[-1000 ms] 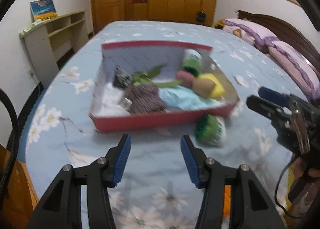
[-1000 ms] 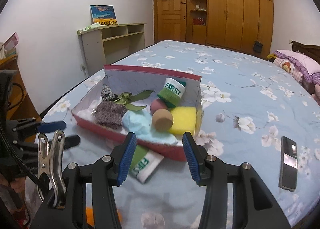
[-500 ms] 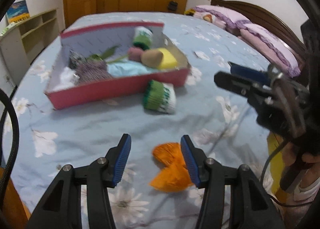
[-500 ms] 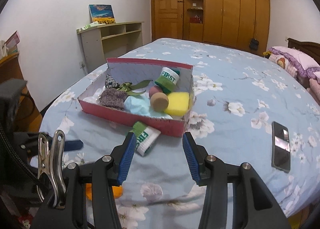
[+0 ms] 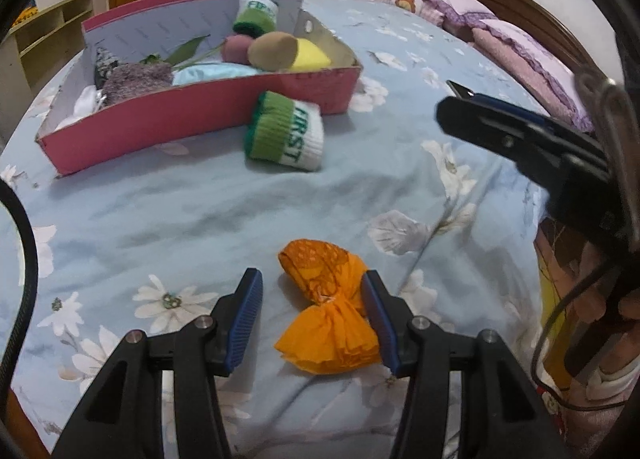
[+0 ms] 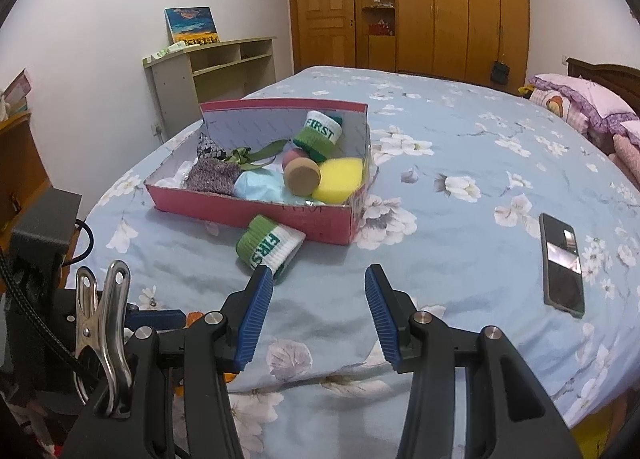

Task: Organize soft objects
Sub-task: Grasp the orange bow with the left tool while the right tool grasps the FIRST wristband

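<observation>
An orange crepe-paper bundle (image 5: 326,311) lies on the floral bedsheet between the fingers of my left gripper (image 5: 310,275), closer to the right-hand pad. That gripper is open and the pads do not squeeze the bundle. A green and white rolled sock (image 5: 286,131) marked FIRST lies just outside the red box (image 5: 192,115). The box holds a second FIRST sock (image 6: 320,135), a yellow sponge (image 6: 340,179), a brown-ended roll, a grey knit piece and a light blue cloth. My right gripper (image 6: 319,271) hovers open and empty over the sheet, short of the loose sock (image 6: 268,245).
A black phone (image 6: 562,263) lies on the bed to the right. Pink pillows (image 6: 584,103) and a dark headboard are at the far right. A pale shelf unit (image 6: 212,71) stands against the left wall, wooden wardrobes behind. The near bed edge is just below both grippers.
My left gripper swung down and back from the box, and the orange bundle now lies between its fingers. My right gripper drew back, so the box and loose sock sit farther off.
</observation>
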A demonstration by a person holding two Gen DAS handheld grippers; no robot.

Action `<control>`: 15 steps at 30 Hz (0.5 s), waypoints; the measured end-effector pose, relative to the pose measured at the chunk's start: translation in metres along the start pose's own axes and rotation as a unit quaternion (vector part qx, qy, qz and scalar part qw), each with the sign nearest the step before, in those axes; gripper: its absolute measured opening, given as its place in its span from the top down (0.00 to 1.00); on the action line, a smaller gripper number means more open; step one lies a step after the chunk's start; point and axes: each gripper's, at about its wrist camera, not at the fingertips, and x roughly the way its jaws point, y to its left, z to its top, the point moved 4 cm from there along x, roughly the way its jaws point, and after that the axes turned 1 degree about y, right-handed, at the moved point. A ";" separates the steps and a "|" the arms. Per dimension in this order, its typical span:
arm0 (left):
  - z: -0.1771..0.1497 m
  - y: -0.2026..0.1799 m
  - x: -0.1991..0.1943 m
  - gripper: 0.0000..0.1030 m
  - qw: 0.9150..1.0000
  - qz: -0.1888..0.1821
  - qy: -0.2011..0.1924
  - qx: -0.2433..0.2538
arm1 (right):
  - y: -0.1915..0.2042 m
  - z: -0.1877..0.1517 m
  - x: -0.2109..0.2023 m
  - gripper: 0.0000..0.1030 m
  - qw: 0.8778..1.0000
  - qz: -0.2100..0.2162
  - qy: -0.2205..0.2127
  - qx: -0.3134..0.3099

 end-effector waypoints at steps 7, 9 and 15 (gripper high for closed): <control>-0.001 -0.006 -0.002 0.70 1.000 -0.007 -0.011 0.012 | -0.004 -0.006 0.004 0.52 1.000 0.001 0.004 0.009; -0.001 -0.004 -0.006 0.72 1.000 -0.008 -0.017 0.009 | -0.004 -0.007 0.007 0.52 1.000 0.002 0.007 0.010; 0.006 0.013 -0.027 0.72 0.998 0.024 -0.053 -0.005 | -0.001 -0.010 0.014 0.52 1.000 0.004 0.017 0.007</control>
